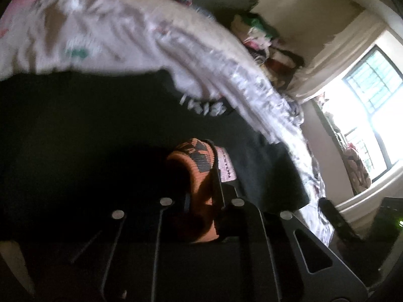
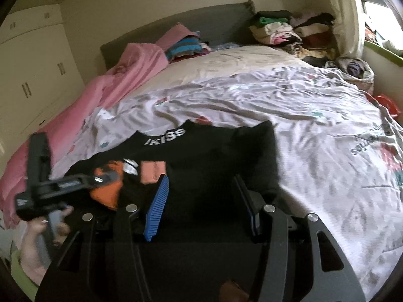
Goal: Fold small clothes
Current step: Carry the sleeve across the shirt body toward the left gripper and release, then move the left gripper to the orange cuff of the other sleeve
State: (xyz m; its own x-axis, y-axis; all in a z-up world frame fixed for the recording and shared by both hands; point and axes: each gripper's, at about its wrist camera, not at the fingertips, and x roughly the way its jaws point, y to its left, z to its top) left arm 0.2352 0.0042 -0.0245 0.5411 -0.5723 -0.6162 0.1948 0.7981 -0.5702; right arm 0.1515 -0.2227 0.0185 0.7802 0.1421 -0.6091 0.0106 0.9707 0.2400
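Left gripper (image 1: 214, 166): pinching the orange collar (image 1: 194, 158); blurry.
Right gripper (image 2: 201, 198): fingers spread over the black shirt (image 2: 214, 151), front hem hidden.

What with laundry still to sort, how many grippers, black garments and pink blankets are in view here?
Grippers: 2, the left gripper and the right gripper
Black IKISS garment: 1
Pink blanket: 1
Total: 4
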